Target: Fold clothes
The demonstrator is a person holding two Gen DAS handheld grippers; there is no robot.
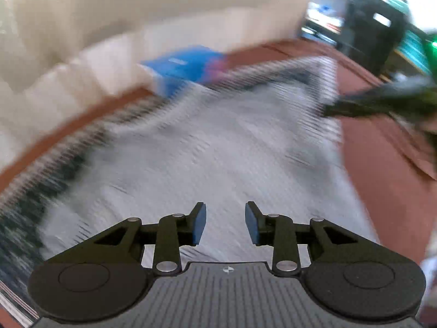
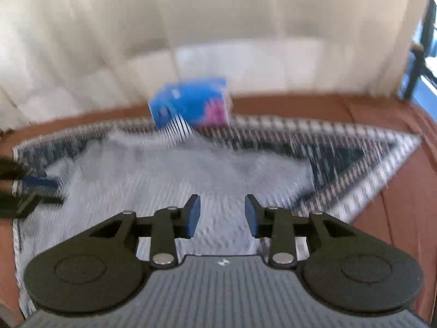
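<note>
We're holding both sets of jaws wide apart with nothing between them, left gripper (image 1: 225,224) and right gripper (image 2: 222,216) hovering over the striped garment (image 2: 169,180). It's lying spread on the brown table (image 2: 387,218), running toward 12 o'clock up to a blue box (image 2: 191,104). Everything's blurry, but it's looking like thin, floppy, light fabric, so we're guessing pinching an edge or corner around 2 o'clock works best.
</note>
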